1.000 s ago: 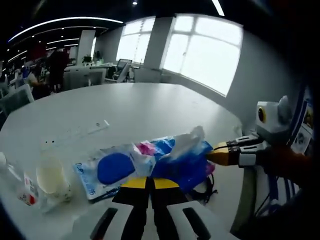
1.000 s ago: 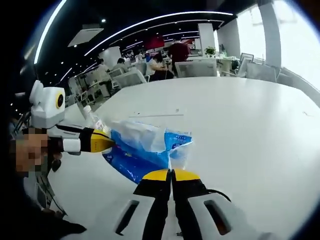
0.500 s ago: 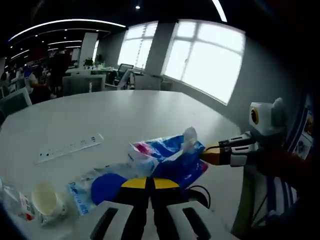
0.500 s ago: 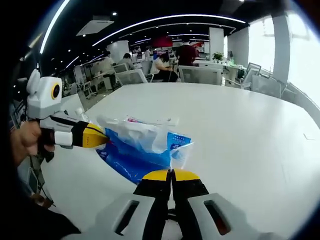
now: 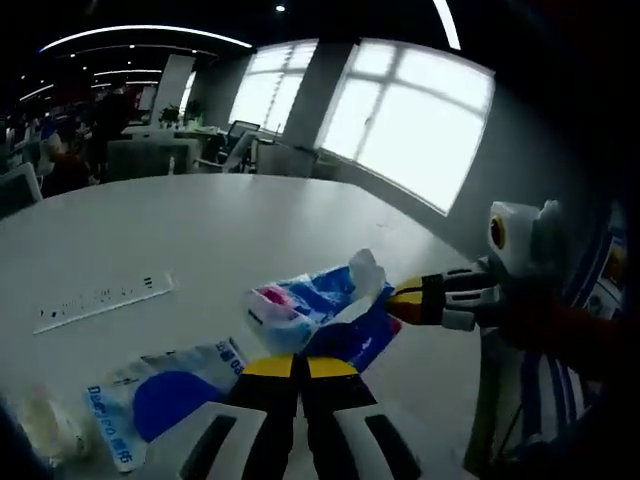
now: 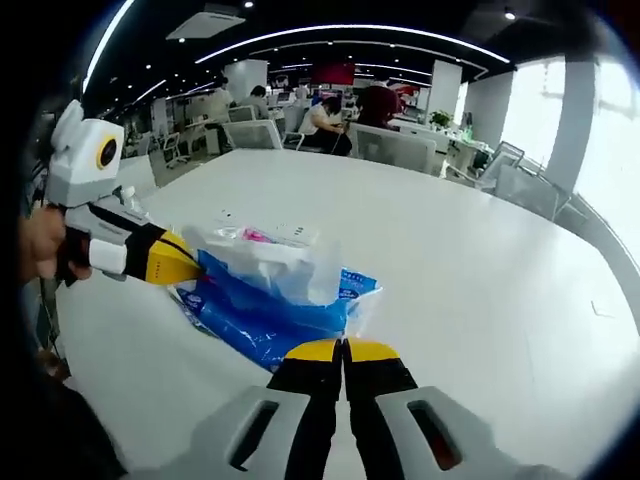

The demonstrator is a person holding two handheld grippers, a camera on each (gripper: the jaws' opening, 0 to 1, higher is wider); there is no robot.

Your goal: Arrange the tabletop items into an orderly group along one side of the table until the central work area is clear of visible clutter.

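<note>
I have both grippers pinched on the same crinkled blue plastic tissue pack with pink print (image 5: 330, 315), held up off the round white table (image 5: 210, 235). In the left gripper view my left gripper (image 5: 296, 366) sits at 6 o'clock, its yellow-tipped jaws closed together on the pack's near edge, and the right gripper (image 5: 392, 298) comes in from 3 o'clock, its yellow tips closed on the pack's far end, where a tuft of white tissue (image 5: 366, 272) sticks up. In the right gripper view the right gripper (image 6: 344, 350) is at 6 o'clock with its jaws shut on the clear flap of the pack (image 6: 265, 310), and the left gripper (image 6: 195, 270) reaches in from 9 o'clock, gripping the other end. On the table, at 7 o'clock in the left gripper view, lies a flat white-and-blue plastic packet with a big blue oval (image 5: 165, 395), and at 9 o'clock a long white power strip (image 5: 100, 300).
</note>
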